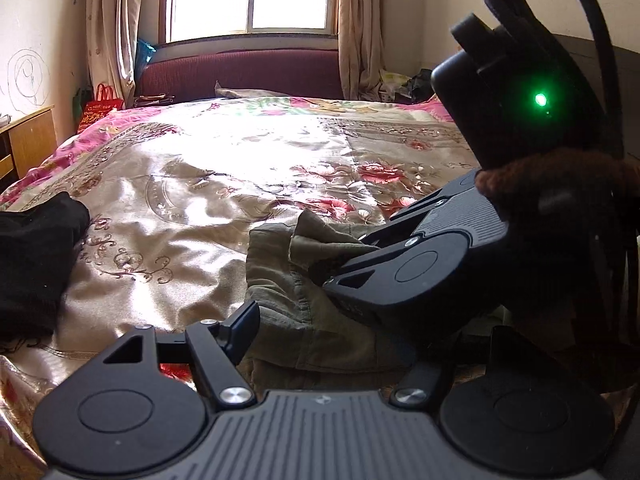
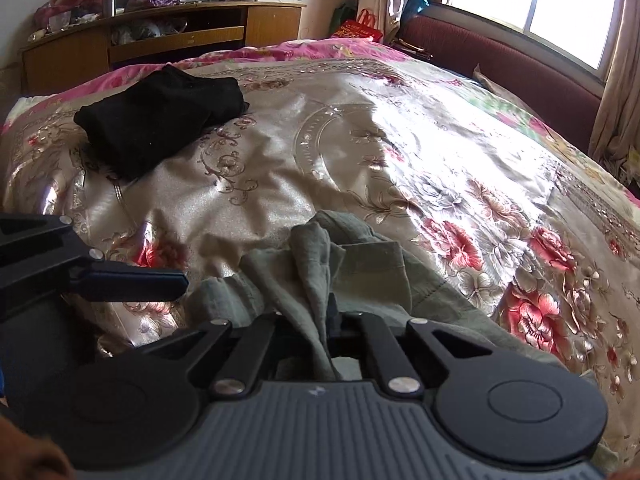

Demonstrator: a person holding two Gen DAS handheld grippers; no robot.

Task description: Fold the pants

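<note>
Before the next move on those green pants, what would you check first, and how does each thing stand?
1. Right gripper shut on the olive pants: ok, fabric pinched between its fingers.
2. Left gripper holding cloth: not ok, it is open, with one finger at the pants' edge.
3. Pants flat: not ok, bunched and wrinkled.
4. Black garment away from the pants: ok.
5. Bedspread smooth: not ok, rumpled.
</note>
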